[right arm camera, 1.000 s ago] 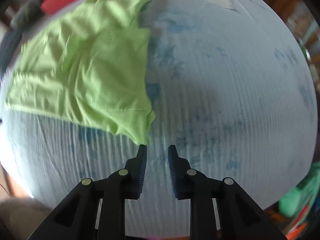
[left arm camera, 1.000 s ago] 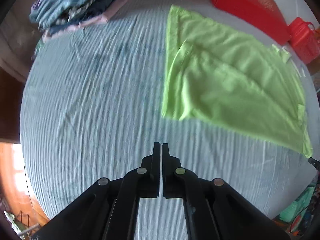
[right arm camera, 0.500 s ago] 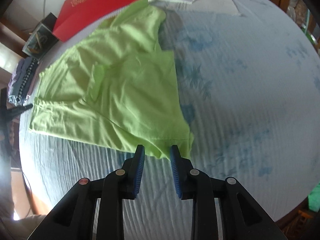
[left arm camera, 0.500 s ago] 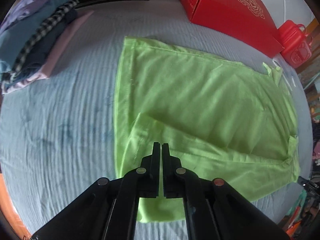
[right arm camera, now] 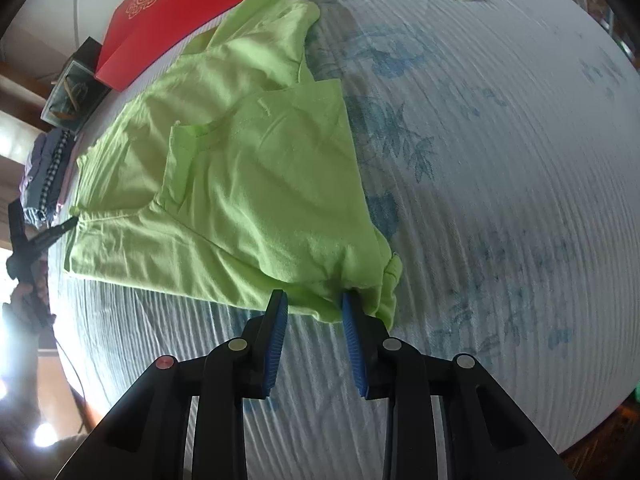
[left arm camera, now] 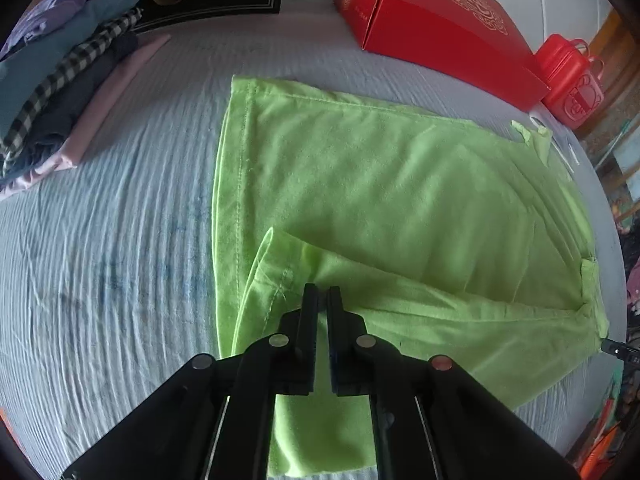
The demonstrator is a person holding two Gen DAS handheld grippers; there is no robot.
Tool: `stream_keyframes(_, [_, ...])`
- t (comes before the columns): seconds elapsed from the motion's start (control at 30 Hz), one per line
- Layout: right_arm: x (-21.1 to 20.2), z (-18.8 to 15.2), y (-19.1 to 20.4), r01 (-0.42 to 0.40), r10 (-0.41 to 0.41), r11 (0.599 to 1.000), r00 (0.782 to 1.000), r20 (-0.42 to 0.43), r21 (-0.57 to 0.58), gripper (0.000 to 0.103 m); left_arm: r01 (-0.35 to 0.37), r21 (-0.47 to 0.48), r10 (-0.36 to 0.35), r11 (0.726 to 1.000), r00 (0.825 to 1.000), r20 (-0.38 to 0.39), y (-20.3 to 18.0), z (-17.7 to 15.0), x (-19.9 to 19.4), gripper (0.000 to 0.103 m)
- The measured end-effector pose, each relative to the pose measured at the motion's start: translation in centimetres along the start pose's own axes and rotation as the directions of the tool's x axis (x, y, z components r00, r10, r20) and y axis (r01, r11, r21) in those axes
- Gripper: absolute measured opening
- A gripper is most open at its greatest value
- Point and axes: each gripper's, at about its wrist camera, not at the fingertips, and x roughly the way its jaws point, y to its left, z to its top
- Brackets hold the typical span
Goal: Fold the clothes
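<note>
The lime green shirt [left arm camera: 400,200] lay spread flat on the pale blue bed sheet [left arm camera: 120,240], partly folded. The left gripper [left arm camera: 321,294] hovered over a folded-in sleeve, its fingers almost closed with just a slit between them. The right gripper [right arm camera: 314,304] sat at the shirt's near corner, fingers apart, nothing pinched. A stack of folded clothes [left arm camera: 60,80] and a red box [left arm camera: 440,28] were nearby.

Lime-green garment [left arm camera: 400,200], partly folded, lying flat on the pale blue bedspread [left arm camera: 120,260], one sleeve turned inward
</note>
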Motion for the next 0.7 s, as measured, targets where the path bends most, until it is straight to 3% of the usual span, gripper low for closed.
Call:
stream_keyframes(0.03, [0.0, 0.0, 0.0, -0.002, 0.002, 1.0, 1.0, -0.001, -0.001, 0.028, 0.002, -0.004, -0.002, 1.0, 1.0, -0.008, -0.1, 0.0, -0.2, 0.011])
stream_keyframes(0.1, [0.1, 0.1, 0.0, -0.001, 0.001, 1.0, 1.0, -0.002, -0.006, 0.028, -0.011, -0.003, 0.011, 1.0, 1.0, 0.023, -0.4, -0.5, -1.6, 0.037])
stream_keyframes(0.13, [0.1, 0.1, 0.0, -0.001, 0.001, 1.0, 1.0, -0.002, -0.007, 0.028, -0.025, 0.003, 0.025, 1.0, 0.999, 0.047, -0.6, -0.6, -2.4, 0.062])
stream_keyframes(0.17, [0.1, 0.1, 0.0, -0.002, 0.002, 1.0, 1.0, -0.003, -0.008, 0.028, -0.034, 0.016, 0.033, 0.999, 0.996, 0.081, -0.9, -0.6, -3.2, 0.072])
stream_keyframes(0.23, [0.1, 0.1, -0.1, -0.005, 0.005, 1.0, 1.0, -0.001, -0.007, 0.028, -0.042, 0.034, 0.038, 0.999, 0.991, 0.128, -1.3, -0.4, -4.6, 0.078])
stream_keyframes(0.4, [0.1, 0.1, -0.1, -0.006, 0.006, 1.0, 1.0, 0.0, -0.007, 0.028, -0.082, 0.051, 0.078, 0.995, 0.993, 0.085, -0.9, 0.3, -4.0, 0.077])
stream_keyframes(0.47, [0.1, 0.1, 0.0, -0.004, 0.004, 1.0, 1.0, 0.0, -0.006, 0.029, -0.078, 0.061, 0.075, 0.995, 0.996, 0.054, -1.0, 0.8, -2.7, 0.054])
stream_keyframes(0.63, [0.1, 0.0, 0.1, 0.001, 0.0, 1.0, 1.0, 0.003, -0.008, 0.029, -0.1, 0.074, 0.099, 0.992, 0.995, 0.019, -1.1, 1.2, -0.2, 0.051])
stream_keyframes(0.7, [0.1, 0.0, 0.2, 0.003, -0.003, 1.0, 1.0, 0.002, -0.011, 0.029, -0.113, 0.08, 0.112, 0.99, 0.994, 0.014, -0.9, 1.0, 0.2, 0.041])
